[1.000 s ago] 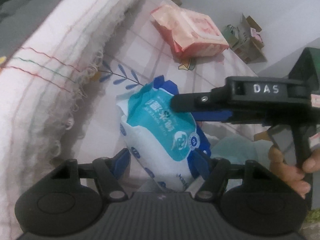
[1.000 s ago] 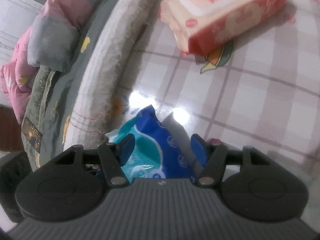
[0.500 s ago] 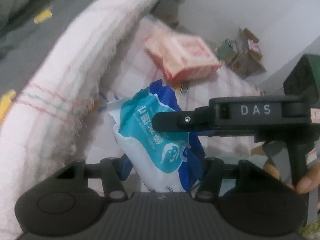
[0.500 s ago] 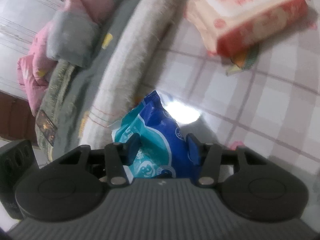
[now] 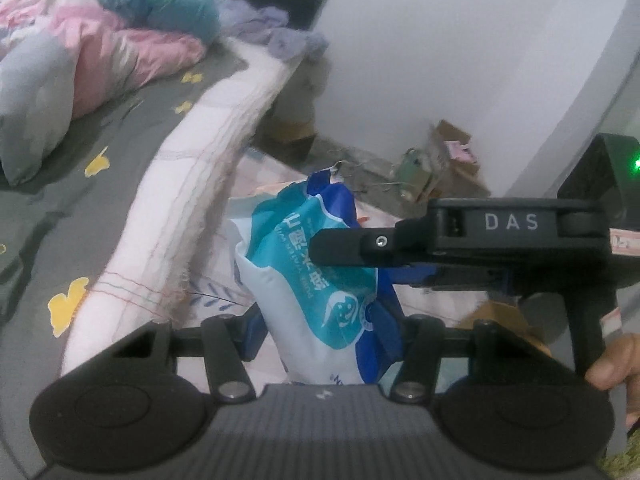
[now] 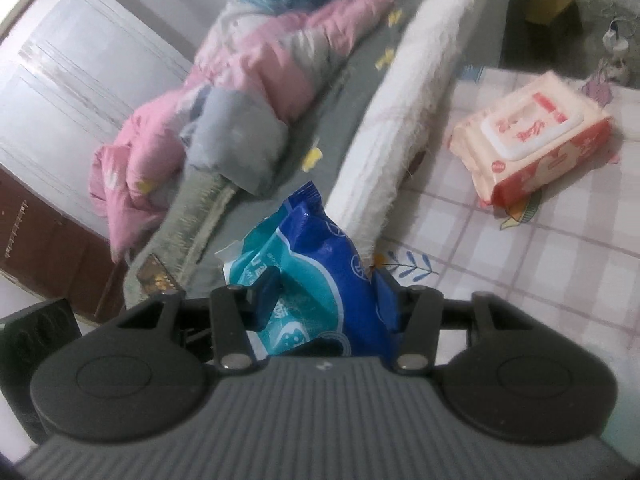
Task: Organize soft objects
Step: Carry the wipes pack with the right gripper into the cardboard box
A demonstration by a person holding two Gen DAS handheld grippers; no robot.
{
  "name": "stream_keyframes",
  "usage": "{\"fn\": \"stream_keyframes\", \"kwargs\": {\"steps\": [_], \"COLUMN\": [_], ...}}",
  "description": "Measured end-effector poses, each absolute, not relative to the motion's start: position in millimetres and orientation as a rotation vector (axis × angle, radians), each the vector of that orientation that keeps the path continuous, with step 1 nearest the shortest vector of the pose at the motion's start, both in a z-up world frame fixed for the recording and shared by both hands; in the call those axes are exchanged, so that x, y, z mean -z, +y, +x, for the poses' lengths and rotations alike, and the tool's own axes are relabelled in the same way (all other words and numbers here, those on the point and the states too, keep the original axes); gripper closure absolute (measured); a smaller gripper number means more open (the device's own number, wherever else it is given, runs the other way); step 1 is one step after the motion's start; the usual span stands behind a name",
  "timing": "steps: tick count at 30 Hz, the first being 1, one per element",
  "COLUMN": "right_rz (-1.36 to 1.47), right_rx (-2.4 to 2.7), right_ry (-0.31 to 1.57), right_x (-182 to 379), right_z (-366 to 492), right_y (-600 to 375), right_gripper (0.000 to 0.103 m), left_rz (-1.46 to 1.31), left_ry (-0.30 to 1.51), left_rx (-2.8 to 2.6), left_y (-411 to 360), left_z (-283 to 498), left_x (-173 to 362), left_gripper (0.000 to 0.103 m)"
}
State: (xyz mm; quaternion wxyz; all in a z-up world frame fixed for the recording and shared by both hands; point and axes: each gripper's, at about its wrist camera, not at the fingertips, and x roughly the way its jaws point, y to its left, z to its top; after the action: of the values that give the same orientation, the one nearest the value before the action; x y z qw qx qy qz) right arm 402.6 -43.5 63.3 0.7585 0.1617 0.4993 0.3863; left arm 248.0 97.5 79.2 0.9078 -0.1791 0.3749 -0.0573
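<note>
You are gripping one blue-and-teal soft pack (image 5: 320, 280) with both grippers: the left gripper (image 5: 326, 334) is pinching its lower end, the right gripper (image 6: 326, 300) its other side, both sets of jaws having just been closing. The pack is hanging in the air above the checked mat (image 6: 540, 280), beside the bed (image 6: 320, 128). A pink wipes pack (image 6: 532, 140) is lying on the mat.

Soft, even indoor light with faint shadows. Both fisheye views bend strongly and darken at the corners. Slight motion blur softens the bedding (image 6: 248, 80); a green indicator light (image 5: 636, 165) glows at right.
</note>
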Motion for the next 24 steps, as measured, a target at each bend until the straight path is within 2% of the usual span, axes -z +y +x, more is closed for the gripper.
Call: {"fn": "stream_keyframes", "kwargs": {"steps": [7, 14, 19, 24], "right_rz": [0.390, 0.496, 0.604, 0.731], "right_rx": [-0.776, -0.630, -0.502, -0.389], "right_ry": [1.019, 0.976, 0.971, 1.008], "right_x": [-106, -117, -98, -53], "right_z": [340, 280, 243, 214], "right_y": [-104, -214, -306, -386], "right_gripper": [0.054, 0.054, 0.053, 0.053], "left_rz": [-0.333, -0.273, -0.223, -0.159], "left_ry": [0.748, 0.791, 0.875, 0.978], "left_rx": [0.239, 0.428, 0.560, 0.622], "left_y": [41, -47, -120, -179], "left_z": [211, 196, 201, 207], "left_x": [-101, -101, -81, -46], "left_gripper": [0.047, 0.047, 0.047, 0.047]}}
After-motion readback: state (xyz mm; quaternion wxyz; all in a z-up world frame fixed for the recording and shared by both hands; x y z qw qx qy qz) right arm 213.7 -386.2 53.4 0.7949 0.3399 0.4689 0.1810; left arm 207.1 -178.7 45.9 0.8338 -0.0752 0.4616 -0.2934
